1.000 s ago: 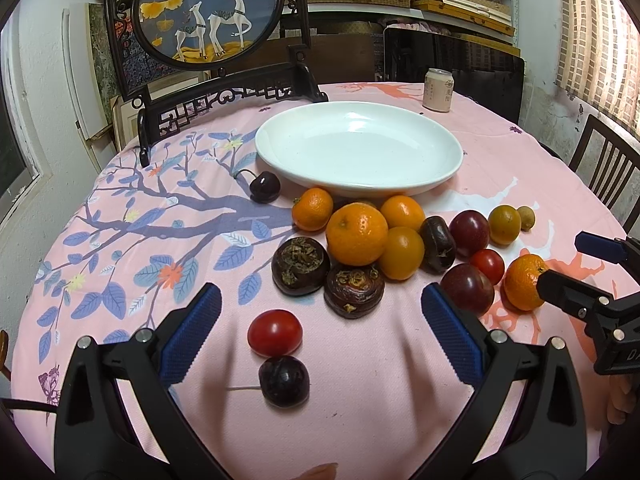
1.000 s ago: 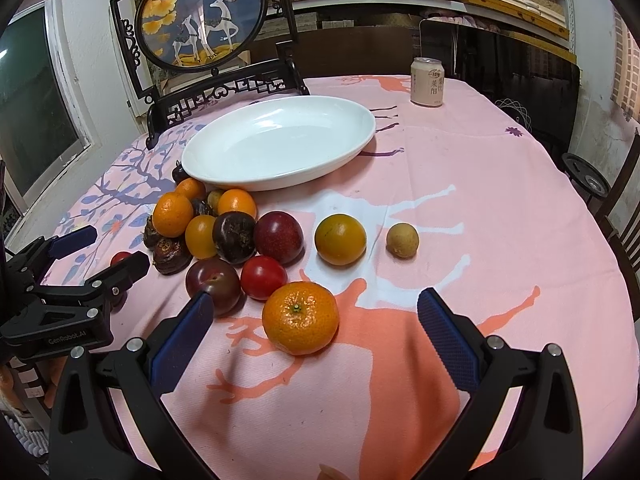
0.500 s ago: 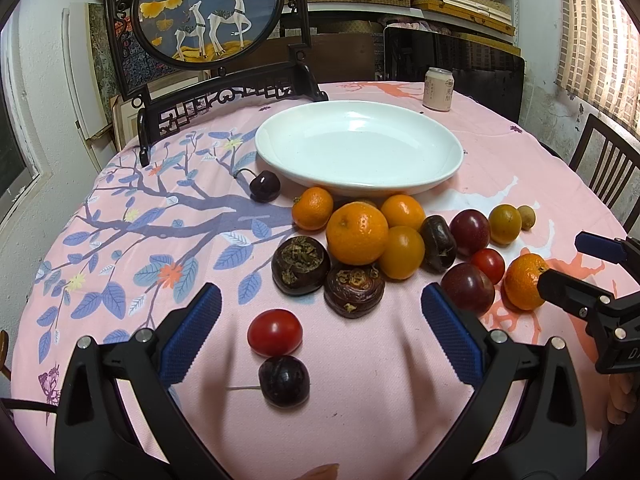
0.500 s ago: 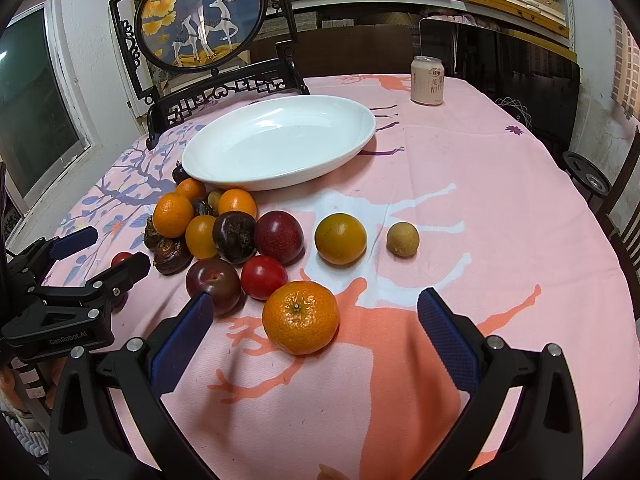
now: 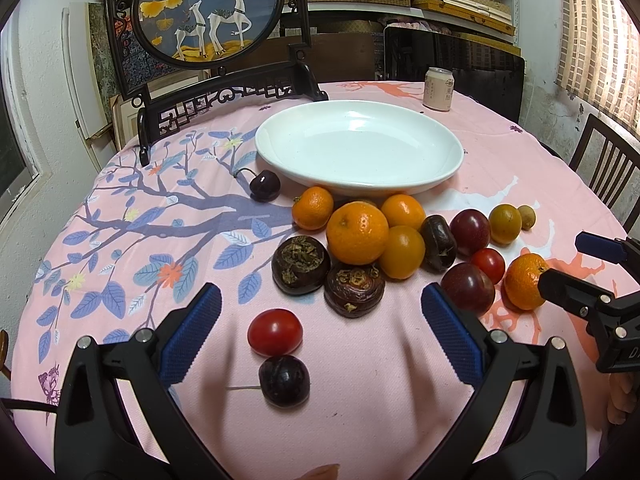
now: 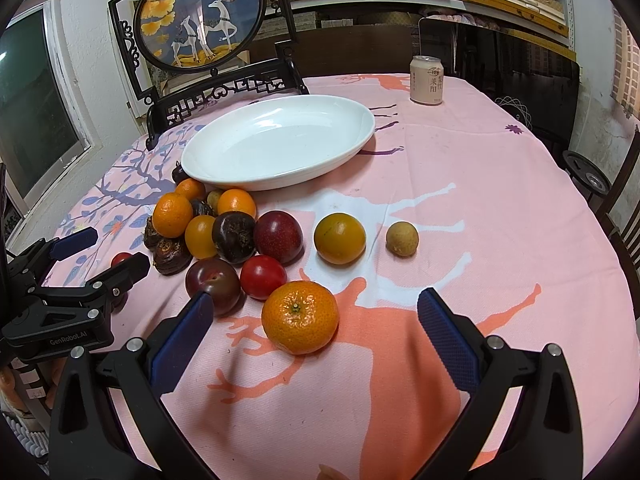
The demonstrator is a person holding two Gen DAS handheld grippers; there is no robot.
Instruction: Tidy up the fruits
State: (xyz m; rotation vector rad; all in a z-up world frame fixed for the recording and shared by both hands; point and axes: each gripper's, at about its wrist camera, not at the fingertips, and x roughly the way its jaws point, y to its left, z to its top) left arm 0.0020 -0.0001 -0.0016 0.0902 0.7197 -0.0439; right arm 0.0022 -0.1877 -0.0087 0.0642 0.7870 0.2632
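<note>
Your left gripper [image 5: 320, 332] holds its jaws wide around a red tomato [image 5: 275, 332]. Your right gripper [image 6: 312, 330] brackets the mandarin [image 6: 300, 317], jaws wide and not touching it.

Black tool [image 5: 320, 336], ribbed blue pads [image 5: 192, 332]

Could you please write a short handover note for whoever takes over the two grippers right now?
Left gripper: open, empty, with a red tomato and dark cherry between its fingers.
Right gripper: open, empty, a mandarin between its fingers.
White plate: nothing in it.
All the fruit lies on the tablecloth near the plate.
Done: nothing yet. Left: every fruit.
</note>
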